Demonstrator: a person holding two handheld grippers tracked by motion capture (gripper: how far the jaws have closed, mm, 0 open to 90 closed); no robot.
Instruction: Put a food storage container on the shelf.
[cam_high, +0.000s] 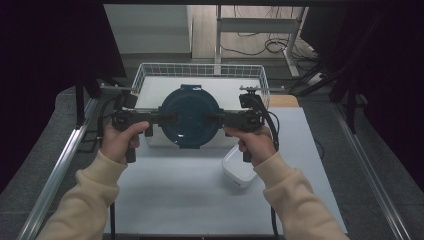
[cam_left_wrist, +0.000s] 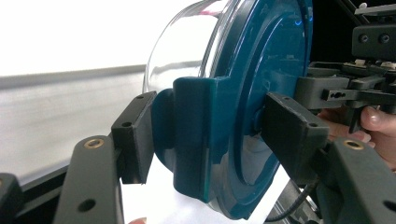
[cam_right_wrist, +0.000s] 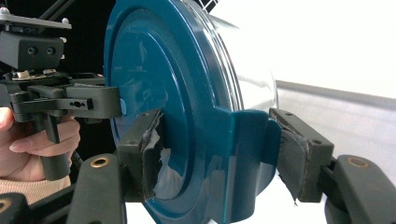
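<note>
- I have the round container (cam_high: 190, 116) held up between my two claws, above the front rim of the wire basket (cam_high: 200, 70) and clear of the surface (cam_high: 200, 195).
- In the high view the left claw (cam_high: 167, 118) grips it at 9 o'clock and the right claw (cam_high: 214, 118) at 3 o'clock, both reaching in level from the sides.
- The left claw (cam_left_wrist: 205, 133) is clenched on a lid clip (cam_left_wrist: 194, 140): in the left gripper view one pad presses the clip's outer side, the other the lid's flat face.
- The right claw (cam_right_wrist: 219, 149) is likewise clenched on the opposite clip (cam_right_wrist: 247, 154), with its pads on either side of the lid's edge.
- The lid is glossy dark teal plastic, circular, with a raised ring moulded into its top and squared latch tabs folding over the rim.
- The body under the lid is clear and rounded like a bowl (cam_left_wrist: 187, 42); I cannot tell whether it is glass or plastic.
- The right claw's pads (cam_right_wrist: 154, 158) carry worn, frayed grey tape; the left claw's pads are bare black blocks.
- A white, rounded rectangular box (cam_high: 239, 170) sits on the pale surface at 5 o'clock from the container.
- The basket is white wire mesh, rectangular.
</note>
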